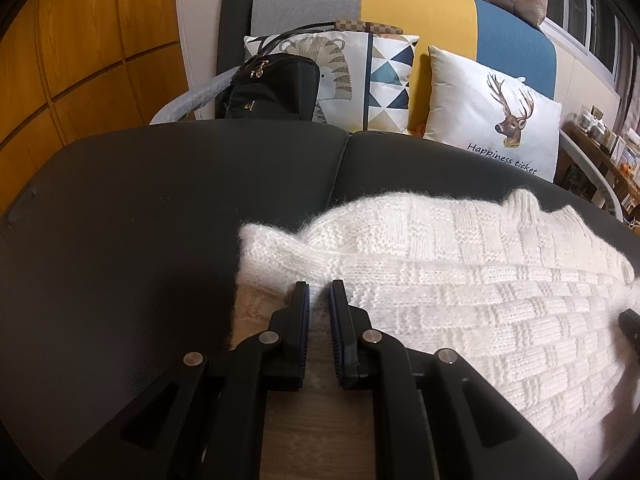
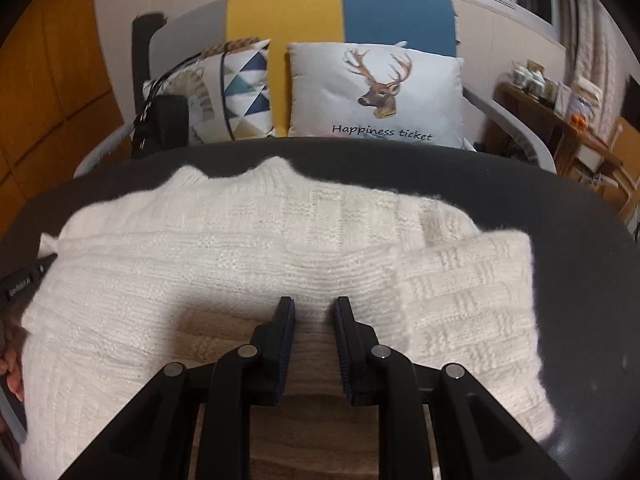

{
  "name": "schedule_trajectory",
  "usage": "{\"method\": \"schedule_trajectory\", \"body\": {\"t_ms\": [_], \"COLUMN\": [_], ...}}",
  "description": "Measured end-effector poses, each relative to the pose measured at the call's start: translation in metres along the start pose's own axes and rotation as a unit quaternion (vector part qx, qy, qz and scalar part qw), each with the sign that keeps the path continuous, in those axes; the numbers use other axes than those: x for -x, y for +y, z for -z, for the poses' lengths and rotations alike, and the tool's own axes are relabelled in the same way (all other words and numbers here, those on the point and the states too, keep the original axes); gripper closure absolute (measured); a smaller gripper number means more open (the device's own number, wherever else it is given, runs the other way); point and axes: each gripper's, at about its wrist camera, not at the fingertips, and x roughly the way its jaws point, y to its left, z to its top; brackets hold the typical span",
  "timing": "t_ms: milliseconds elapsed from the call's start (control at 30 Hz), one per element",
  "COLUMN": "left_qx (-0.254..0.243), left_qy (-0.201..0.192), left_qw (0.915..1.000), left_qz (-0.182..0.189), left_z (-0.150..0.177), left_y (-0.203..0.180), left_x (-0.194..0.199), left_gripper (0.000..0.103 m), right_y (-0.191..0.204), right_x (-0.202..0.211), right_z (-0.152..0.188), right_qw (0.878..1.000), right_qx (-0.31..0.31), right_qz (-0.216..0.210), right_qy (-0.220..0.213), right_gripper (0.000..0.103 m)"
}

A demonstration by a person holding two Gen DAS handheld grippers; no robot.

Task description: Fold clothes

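White knit sweater (image 1: 460,280) lies spread on the dark surface (image 1: 140,220), sleeves folded in. Through the left view, my left tongs (image 1: 319,286) sit narrowly parted at its near left edge, gripping nothing. Through the right view, right tongs (image 2: 314,302) gape slightly wider over the near hem. I'd pinch both hem corners evenly, then carry them far.

My left tool (image 1: 319,286) sits bottom centre, jaws slightly apart over the white sweater's (image 1: 460,280) near left edge. The sweater fills the lower right of the dark tabletop (image 1: 160,208). A deer pillow (image 1: 496,116) lies upper right.
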Motion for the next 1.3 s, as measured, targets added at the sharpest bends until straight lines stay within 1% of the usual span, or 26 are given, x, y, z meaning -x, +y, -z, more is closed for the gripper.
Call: {"method": "schedule_trajectory", "body": {"t_ms": [67, 167, 200, 233, 267, 300, 333, 400, 433, 467, 633, 700, 800, 833, 933, 1033, 1067, 1167, 1200, 1233, 1267, 1300], "left_qx": [-0.007, -0.009, -0.004, -0.009, -0.026, -0.057, -0.074, -0.104, -0.11, -0.114, -0.096, -0.09, -0.087, -0.086, -0.084, -0.083, -0.082, -0.066, -0.06, -0.055, -0.049, -0.052], "left_qy": [0.003, -0.001, -0.015, -0.025, -0.032, -0.031, -0.024, -0.01, -0.013, -0.016, -0.012, -0.012, -0.013, -0.011, -0.007, -0.001, 0.002, 0.013, 0.016, 0.02, 0.024, 0.025], "left_qw": [1.0, 0.9997, 0.9987, 0.9976, 0.9966, 0.995, 0.9939, 0.9913, 0.991, 0.9907, 0.991, 0.9908, 0.991, 0.9912, 0.9915, 0.9924, 0.9927, 0.9929, 0.9928, 0.9927, 0.9925, 0.9922], "left_qz": [0.0, 0.023, 0.049, 0.063, 0.071, 0.076, 0.078, 0.08, 0.076, 0.072, 0.092, 0.1, 0.101, 0.1, 0.099, 0.091, 0.088, 0.099, 0.102, 0.106, 0.11, 0.11], "left_z": [-0.002, -0.007, -0.007, -0.006, -0.004, -0.001, 0.003, 0.01, 0.013, 0.017, 0.016, 0.016, 0.018, 0.019, 0.02, 0.02, 0.019, 0.031, 0.035, 0.039, 0.043, 0.051], "left_y": [-0.002, -0.006, -0.011, -0.017, -0.026, -0.04, -0.047, -0.061, -0.063, -0.064, -0.058, -0.056, -0.054, -0.054, -0.053, -0.049, -0.048, -0.03, -0.024, -0.018, -0.012, -0.008], "left_x": [0.003, 0.019, 0.031, 0.038, 0.044, 0.046, 0.043, 0.037, 0.034, 0.031, 0.026, 0.026, 0.032, 0.034, 0.041, 0.051, 0.055, 0.072, 0.078, 0.084, 0.089, 0.094], "left_gripper": [0.092, 0.092, 0.092, 0.092, 0.092, 0.091, 0.091, 0.091, 0.091, 0.091, 0.091, 0.091, 0.09, 0.09, 0.089, 0.088, 0.088, 0.088, 0.087, 0.082, 0.08, 0.077], "right_y": [0.007, 0.017, 0.021, 0.024, 0.028, 0.031, 0.039, 0.047, 0.048, 0.046, 0.035, 0.032, 0.026, 0.024, 0.014, 0.008, 0.009, 0.012, 0.013, 0.014, 0.015, 0.016], "right_x": [0.004, 0.011, 0.013, 0.015, 0.018, 0.02, 0.013, 0.0, -0.007, -0.01, -0.016, -0.006, 0.018, 0.021, 0.014, 0.018, 0.024, 0.045, 0.052, 0.06, 0.067, 0.074], "right_z": [-0.003, -0.009, -0.01, -0.012, -0.014, -0.015, -0.015, -0.012, -0.011, -0.009, -0.005, -0.003, 0.002, 0.007, 0.015, 0.017, 0.019, 0.027, 0.029, 0.032, 0.034, 0.037], "right_qw": [1.0, 0.999, 0.998, 0.998, 0.997, 0.996, 0.996, 0.995, 0.996, 0.996, 0.996, 0.996, 0.996, 0.997, 0.997, 0.996, 0.996, 0.997, 0.997, 0.998, 0.998, 0.998], "right_qx": [0.005, 0.014, 0.016, 0.019, 0.022, 0.024, 0.035, 0.045, 0.047, 0.04, 0.0, -0.015, -0.038, -0.039, -0.037, -0.05, -0.046, -0.027, -0.02, -0.014, -0.008, -0.001], "right_qz": [-0.018, -0.045, -0.054, -0.063, -0.072, -0.08, -0.084, -0.076, -0.068, -0.069, -0.083, -0.083, -0.077, -0.066, -0.056, -0.066, -0.065, -0.06, -0.059, -0.057, -0.055, -0.054], "right_qy": [0.0, 0.0, 0.0, 0.0, 0.0, 0.0, 0.013, 0.036, 0.046, 0.044, 0.028, 0.025, 0.006, 0.016, 0.033, 0.035, 0.035, 0.036, 0.036, 0.036, 0.036, 0.037], "right_gripper": [0.084, 0.083, 0.082, 0.082, 0.082, 0.082, 0.082, 0.082, 0.082, 0.082, 0.082, 0.083, 0.082, 0.082, 0.082, 0.082, 0.082, 0.082, 0.081, 0.081, 0.081, 0.081]}}
